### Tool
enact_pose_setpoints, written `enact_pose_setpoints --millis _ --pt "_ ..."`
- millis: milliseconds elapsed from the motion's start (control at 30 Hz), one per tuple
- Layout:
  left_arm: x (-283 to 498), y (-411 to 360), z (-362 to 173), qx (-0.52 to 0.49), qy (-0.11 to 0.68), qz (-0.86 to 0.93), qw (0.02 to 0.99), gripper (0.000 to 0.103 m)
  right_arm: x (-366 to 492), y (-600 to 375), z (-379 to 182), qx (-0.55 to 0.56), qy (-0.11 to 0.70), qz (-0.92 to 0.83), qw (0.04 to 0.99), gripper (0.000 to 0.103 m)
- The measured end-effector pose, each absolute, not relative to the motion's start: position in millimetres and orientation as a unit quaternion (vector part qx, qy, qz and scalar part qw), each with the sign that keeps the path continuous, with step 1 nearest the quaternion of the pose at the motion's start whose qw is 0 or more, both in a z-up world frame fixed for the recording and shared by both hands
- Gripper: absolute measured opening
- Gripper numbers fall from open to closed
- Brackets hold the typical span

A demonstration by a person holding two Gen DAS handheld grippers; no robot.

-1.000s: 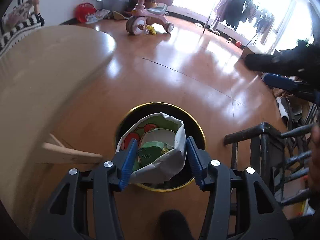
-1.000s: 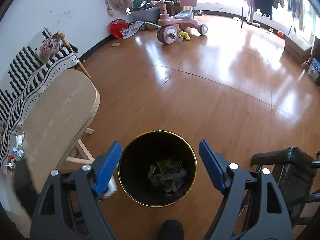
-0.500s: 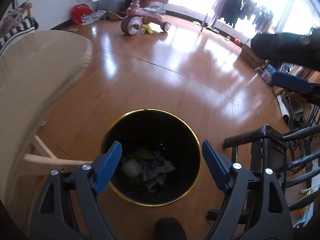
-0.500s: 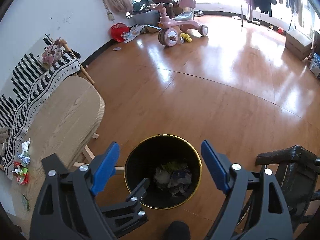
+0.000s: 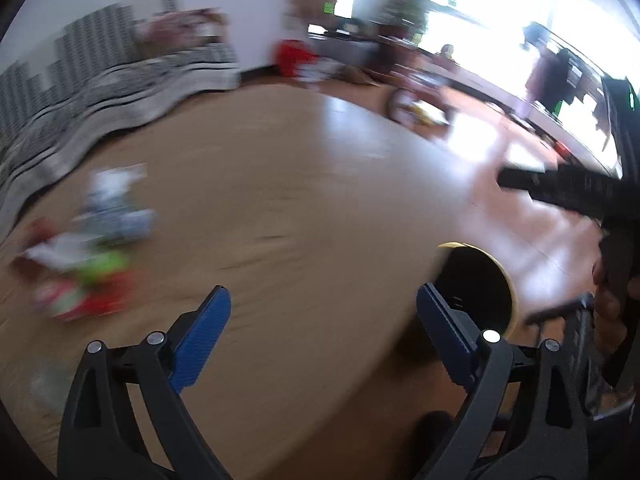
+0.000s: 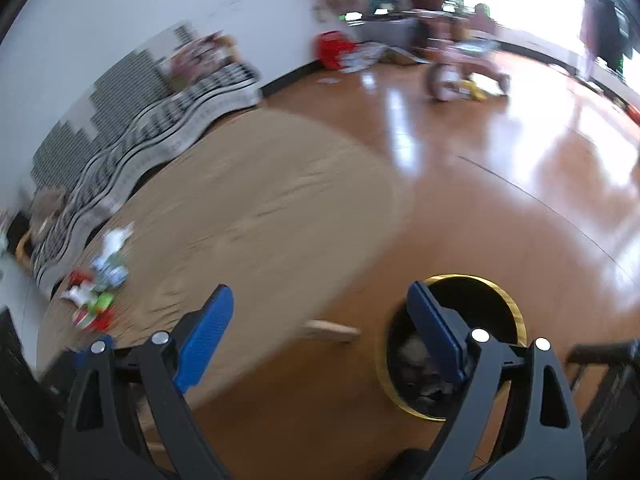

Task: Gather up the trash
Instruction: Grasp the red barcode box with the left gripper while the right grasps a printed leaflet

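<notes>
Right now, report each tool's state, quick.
Left tool: open, holding nothing, above the table.
Right tool: open, holding nothing.

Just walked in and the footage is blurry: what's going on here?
A person with a handheld gripper in each hand is clearing trash. Both the left gripper and right gripper are open and empty, above the round wooden table. Crumpled wrappers lie on the table's left side. The black bin on the floor holds some trash.
</notes>
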State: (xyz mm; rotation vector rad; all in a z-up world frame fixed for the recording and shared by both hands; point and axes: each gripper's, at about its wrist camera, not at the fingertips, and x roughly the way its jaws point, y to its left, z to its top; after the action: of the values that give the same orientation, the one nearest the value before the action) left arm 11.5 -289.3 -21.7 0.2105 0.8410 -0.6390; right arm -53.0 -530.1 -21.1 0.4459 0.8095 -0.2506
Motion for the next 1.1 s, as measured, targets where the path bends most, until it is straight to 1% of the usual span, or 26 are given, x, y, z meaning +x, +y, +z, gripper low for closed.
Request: enact_pose_setpoints --millis 133,233,367,433,500,667,800,867,1100 --pt "37 -188 -4 0.056 0.397 -0.232 0.886 0.092 -10 -456 -18 0.178 0.403 -0.056 0.896 0.086" --pt "53 -107 -2 0.021 0.401 -0.170 0.900 0.092 16 -395 -18 0.148 0.410 -0.002 0.900 0.086" --pt "74 -34 -7 -0.007 0.404 -0.117 0.907 0.092 42 -316 -23 0.111 0.421 0.071 0.898 0.086" --pt "87 -10 -10 -0.012 0.405 -0.102 0.909 0.092 51 -280 -29 0.091 0.428 0.110 0.892 0.086" --pt "104 4 -15 -0.010 0.407 -0.094 0.908 0.092 55 -241 -37 0.057 0.435 0.147 0.886 0.086" --pt "152 20 -29 0.008 0.409 -0.107 0.906 0.092 58 -185 -56 -0.004 0.449 0.204 0.870 0.086" --pt "188 5 -44 0.056 0.409 -0.137 0.900 0.092 60 -155 -71 -0.051 0.452 0.230 0.860 0.086" --pt "204 -6 -50 0.076 0.408 -0.147 0.898 0.092 65 -148 -77 -0.056 0.455 0.243 0.855 0.086" --pt "252 -28 -72 0.097 0.416 -0.176 0.887 0.092 69 -129 -97 -0.094 0.463 0.253 0.844 0.086"
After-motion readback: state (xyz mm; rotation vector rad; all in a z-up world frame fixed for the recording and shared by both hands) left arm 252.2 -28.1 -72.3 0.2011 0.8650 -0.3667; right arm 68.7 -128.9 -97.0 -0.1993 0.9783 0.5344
